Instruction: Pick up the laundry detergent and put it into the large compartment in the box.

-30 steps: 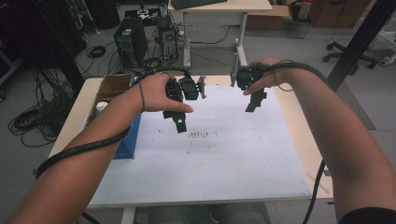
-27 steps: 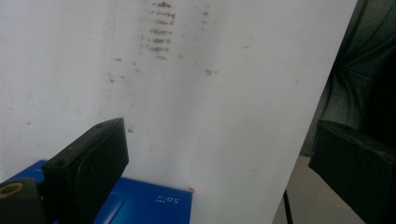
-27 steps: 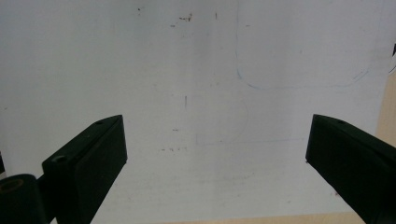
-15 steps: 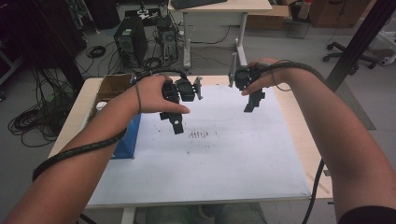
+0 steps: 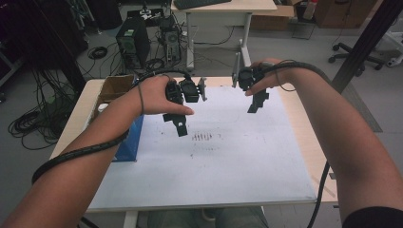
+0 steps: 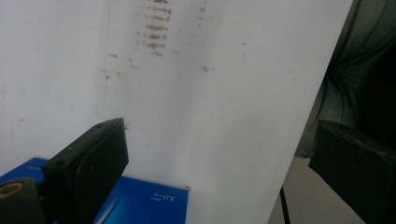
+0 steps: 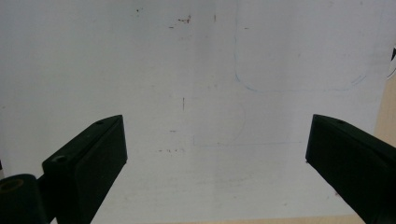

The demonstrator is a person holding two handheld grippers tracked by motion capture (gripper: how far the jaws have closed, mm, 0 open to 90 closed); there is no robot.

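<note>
My left gripper [image 5: 180, 126] hovers over the left-centre of a white sheet [image 5: 214, 161] that covers the table, held in the person's left hand. In the left gripper view its jaws [image 6: 219, 130] stand wide apart with nothing between them. Below them lie the sheet and a blue box [image 6: 149, 200]. My right gripper [image 5: 254, 102] hangs over the sheet's far right part. Its jaws [image 7: 217, 121] are also wide open and hold nothing, above faint blue pen outlines [image 7: 299, 70].
The blue box [image 5: 129, 137] lies at the sheet's left edge, with a cardboard box [image 5: 116, 88] behind it at the far left corner. Brown marks [image 5: 204, 137] stain the sheet's middle. Beyond the table are computer towers [image 5: 133, 42], cables and another desk.
The right gripper has edged slightly to the left. The left gripper has barely moved. Both stay open.
</note>
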